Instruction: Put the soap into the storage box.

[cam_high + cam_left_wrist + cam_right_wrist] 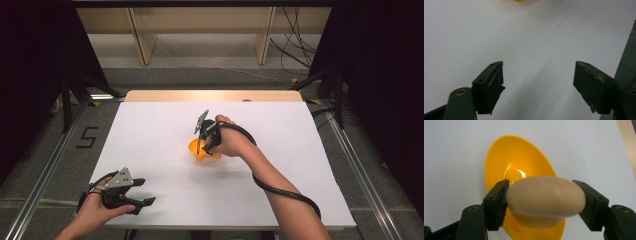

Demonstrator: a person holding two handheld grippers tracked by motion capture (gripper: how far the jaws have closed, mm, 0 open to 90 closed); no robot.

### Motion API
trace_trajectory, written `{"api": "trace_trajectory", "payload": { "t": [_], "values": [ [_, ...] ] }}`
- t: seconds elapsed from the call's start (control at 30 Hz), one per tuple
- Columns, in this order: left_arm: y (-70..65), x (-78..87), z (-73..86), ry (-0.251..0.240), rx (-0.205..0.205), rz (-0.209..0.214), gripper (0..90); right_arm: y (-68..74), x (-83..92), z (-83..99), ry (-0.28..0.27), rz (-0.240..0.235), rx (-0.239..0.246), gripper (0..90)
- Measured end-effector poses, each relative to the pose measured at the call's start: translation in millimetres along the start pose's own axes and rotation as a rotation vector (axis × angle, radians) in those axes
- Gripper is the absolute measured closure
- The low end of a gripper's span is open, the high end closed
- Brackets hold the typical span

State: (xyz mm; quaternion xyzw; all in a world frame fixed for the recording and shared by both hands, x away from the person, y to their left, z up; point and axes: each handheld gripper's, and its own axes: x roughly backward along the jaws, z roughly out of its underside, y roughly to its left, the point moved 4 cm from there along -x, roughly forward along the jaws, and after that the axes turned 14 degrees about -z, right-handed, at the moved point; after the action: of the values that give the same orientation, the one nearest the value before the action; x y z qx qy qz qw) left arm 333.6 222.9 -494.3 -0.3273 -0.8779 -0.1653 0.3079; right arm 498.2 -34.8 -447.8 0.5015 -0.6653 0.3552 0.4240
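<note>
**Bun held over the yellow bowl, left claw idle**

Nearest to us, at the front left corner of the white worktop point(150, 145), our left claw point(145, 191) rests low in the left hand point(97, 210), its jaws spread wide with nothing between them. In the left gripper view we see bare white surface ahead of it, and a sliver of the yellow bowl point(519, 0) at the far edge, well apart.

Farther in, near the middle of the worktop, our right hand point(232, 142) points the right claw point(202, 147) down. Its jaws are clamped on a pale tan, rounded bun-like piece point(545, 196), one pad on each end. We hold it just above the yellow bowl, whose shiny inside shows behind and below it; whether the piece touches the bowl we cannot tell. A black cable point(280, 187) runs along the right forearm.

Nothing else lies on the worktop around the bowl. Beyond the far edge we see a strip of bare wood point(210, 95), then grey floor point(200, 75), wooden legs point(142, 40) and loose cables point(295, 50).
</note>
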Motion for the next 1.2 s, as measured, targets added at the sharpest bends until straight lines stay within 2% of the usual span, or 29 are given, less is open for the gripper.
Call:
{"api": "trace_trajectory", "payload": {
  "t": [0.03,0.17,0.2,0.3,0.33,0.37,0.43,0.47,0.5,0.53,0.57,0.6,0.63,0.67,0.7,0.77,0.87,0.93,0.97,1.0,1.03,1.07,1.1,1.13,1.17,1.2],
  "values": [
    [-0.1,0.0,-0.1,0.000,0.001,0.000,23.9,-1.8,-0.8,-0.3,-0.008,0.004,0.027,33.5],
    [0.7,-0.1,0.0,0.000,0.000,-0.006,23.9,-2.5,-2.3,1.1,-0.004,-0.006,0.019,33.5],
    [-0.5,-0.5,-0.3,-0.008,0.016,-0.004,23.9,-2.5,-2.3,1.1,-0.005,-0.010,0.010,33.5],
    [-0.4,-0.5,-0.3,-0.007,0.013,-0.004,23.9,-3.1,-2.8,0.3,-0.004,-0.005,0.016,33.5],
    [0.7,-0.1,0.0,0.000,0.000,-0.006,23.9,-2.5,-3.1,-0.1,0.001,-0.006,0.010,33.4],
    [-0.5,-0.5,-0.4,-0.008,0.015,-0.003,23.9,-0.4,-3.2,0.3,0.009,-0.009,-0.025,33.4],
    [-0.3,-0.3,-0.4,-0.008,0.014,-0.004,23.9,0.6,-4.0,0.0,0.005,-0.015,-0.038,33.4],
    [-0.3,-0.3,-0.3,-0.008,0.015,-0.004,23.9,-0.5,-4.4,-0.6,0.005,-0.007,-0.024,33.3],
    [-0.2,-0.2,-0.3,-0.007,0.013,-0.004,23.9,-1.2,-5.3,-1.2,0.000,-0.019,-0.013,33.3],
    [1.0,0.1,-0.6,-0.013,-0.007,-0.007,23.9,-2.3,-7.4,-1.9,-0.012,-0.017,0.002,33.2],
    [1.0,0.1,-0.6,-0.013,-0.007,-0.007,23.9,-2.3,-7.4,-1.9,-0.012,-0.017,0.002,33.2],
    [-0.1,-0.2,-0.1,-0.006,0.013,0.000,23.9,-1.4,-8.3,-2.1,-0.017,-0.025,-0.004,33.2],
    [0.1,-0.1,-0.1,-0.007,0.010,-0.005,23.9,-1.1,-9.6,-2.9,-0.031,-0.028,-0.011,33.1],
    [1.3,-0.1,-0.4,-0.013,-0.011,-0.005,23.9,-1.1,-9.6,-2.9,-0.031,-0.028,-0.011,33.1],
    [-0.1,-0.3,0.0,-0.007,0.016,-0.004,23.9,-0.9,-10.0,-3.2,-0.032,-0.039,-0.009,33.2],
    [0.9,-0.4,-0.5,-0.015,-0.006,-0.002,23.9,-0.4,-10.1,-3.8,-0.042,-0.040,-0.011,32.9],
    [0.8,-1.0,0.3,0.001,0.004,-0.009,23.9,-0.3,-6.9,-4.8,-0.052,-0.061,-0.007,31.8],
    [0.8,-0.6,0.4,0.005,-0.006,-0.006,23.9,-0.3,-4.4,-4.8,-0.055,-0.051,-0.013,31.9],
    [-1.0,-0.5,-0.1,-0.002,0.011,0.005,23.9,0.3,-0.5,-5.3,-0.078,-0.053,-0.015,33.3],
    [-1.0,-0.5,-0.1,-0.002,0.011,0.005,23.9,0.3,-0.5,-5.3,-0.078,-0.053,-0.015,33.3],
    [1.2,-0.8,0.3,0.004,-0.006,-0.009,23.9,1.0,2.1,-5.2,-0.088,-0.060,-0.021,35.0],
    [0.6,-1.5,0.1,-0.002,0.005,-0.008,23.9,1.9,5.0,-5.1,-0.100,-0.061,-0.027,38.2],
    [1.0,-1.3,-0.3,-0.010,-0.005,-0.003,23.9,3.3,7.5,-4.6,-0.110,-0.059,-0.039,42.0],
    [0.9,-1.4,-0.5,-0.014,-0.005,-0.002,23.9,5.9,12.8,-3.1,-0.132,-0.044,-0.054,51.3],
    [1.1,-1.4,-0.4,-0.011,-0.007,-0.003,23.9,7.6,15.6,-1.5,-0.136,-0.046,-0.062,55.4],
    [1.1,-1.3,-0.3,-0.010,-0.010,-0.005,23.9,7.6,15.6,-1.5,-0.136,-0.046,-0.062,55.4]
  ]
}}
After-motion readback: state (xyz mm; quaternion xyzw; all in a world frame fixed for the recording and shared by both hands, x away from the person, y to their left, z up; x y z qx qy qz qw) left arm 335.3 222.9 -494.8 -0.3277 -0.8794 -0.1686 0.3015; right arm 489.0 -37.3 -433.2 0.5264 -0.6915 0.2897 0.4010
